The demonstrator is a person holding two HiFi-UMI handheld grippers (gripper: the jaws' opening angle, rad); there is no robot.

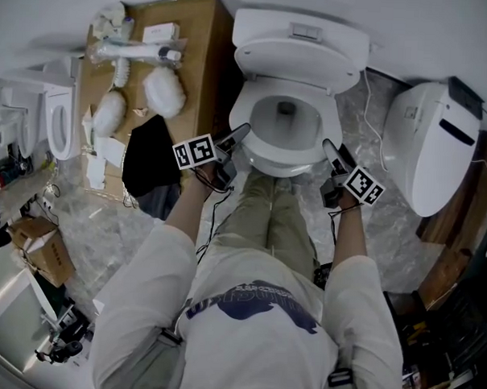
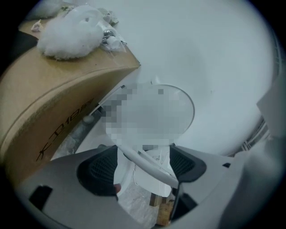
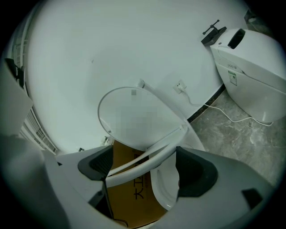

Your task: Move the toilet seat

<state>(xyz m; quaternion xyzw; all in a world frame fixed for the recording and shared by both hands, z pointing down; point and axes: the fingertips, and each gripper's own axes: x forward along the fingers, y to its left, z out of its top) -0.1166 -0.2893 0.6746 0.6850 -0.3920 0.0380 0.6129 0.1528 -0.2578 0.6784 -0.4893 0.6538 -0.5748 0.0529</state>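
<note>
The fingers of the left gripper (image 2: 143, 163) and right gripper (image 3: 142, 163) pinch the seat (image 3: 147, 154). It looks hard and slippery, so hold its sides.

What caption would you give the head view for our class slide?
Seen from above, left gripper and right gripper grip opposite sides of the toilet seat.

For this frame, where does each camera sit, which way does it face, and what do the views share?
Head view: on the person's head, looking steeply down at the toilet; shirt, legs, forearms, left gripper and right gripper show.
Left gripper view: on the left gripper, facing the raised lid and wall; its jaws show, the toilet seat between them.
Right gripper view: on the right gripper, facing across the bowl toward the cardboard box; its jaws show, holding the seat.
Shared: both gripper views show seat, lid and box.
</note>
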